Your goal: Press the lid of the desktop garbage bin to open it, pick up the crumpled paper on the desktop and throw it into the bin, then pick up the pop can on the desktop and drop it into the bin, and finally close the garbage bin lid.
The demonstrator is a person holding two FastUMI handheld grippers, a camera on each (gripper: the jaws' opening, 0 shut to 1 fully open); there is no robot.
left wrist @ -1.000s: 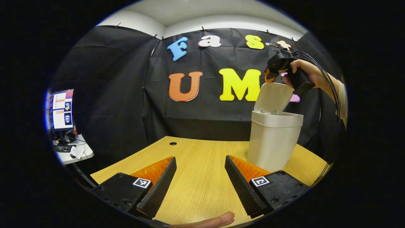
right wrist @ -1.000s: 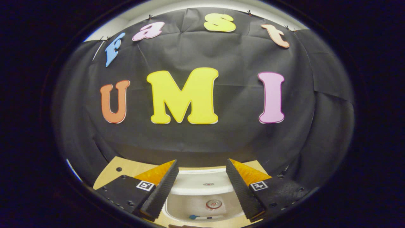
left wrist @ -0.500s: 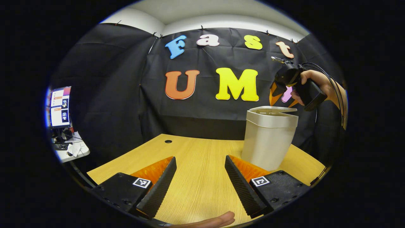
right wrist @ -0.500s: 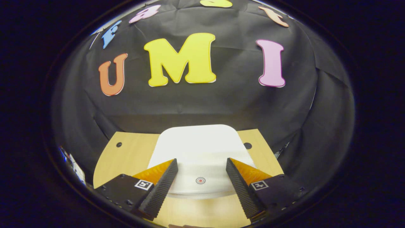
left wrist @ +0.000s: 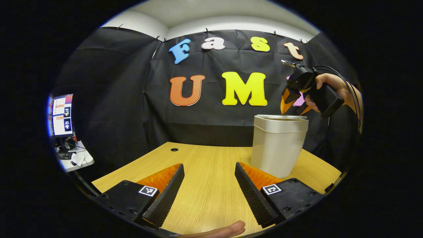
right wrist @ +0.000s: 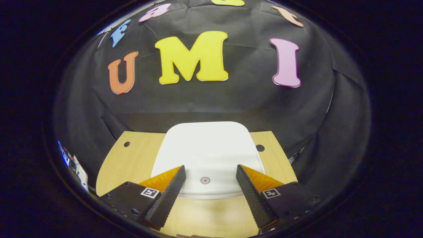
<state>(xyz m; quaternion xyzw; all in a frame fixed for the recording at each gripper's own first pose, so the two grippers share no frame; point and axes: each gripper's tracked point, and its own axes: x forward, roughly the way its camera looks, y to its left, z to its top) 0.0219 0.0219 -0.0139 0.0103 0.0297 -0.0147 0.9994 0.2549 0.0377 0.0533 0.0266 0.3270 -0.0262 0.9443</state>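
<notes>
Wooden desk [left wrist: 205, 185], black cloth behind. Bin [left wrist: 277, 145] stands on the desk's right side, lid [right wrist: 205, 150] down flat. My right gripper [right wrist: 208, 195] hovers over the lid, fingers wide, empty. My left gripper [left wrist: 207, 191] low over desk, fingers wide.

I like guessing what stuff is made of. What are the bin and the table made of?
The bin looks like smooth plastic, pale grey with a soft satin sheen; its lid is plain white, probably plastic too, with a small red ring mark. The table looks like light wood with fine straight grain lines, though it could be a printed wood-look coating over board.
</notes>
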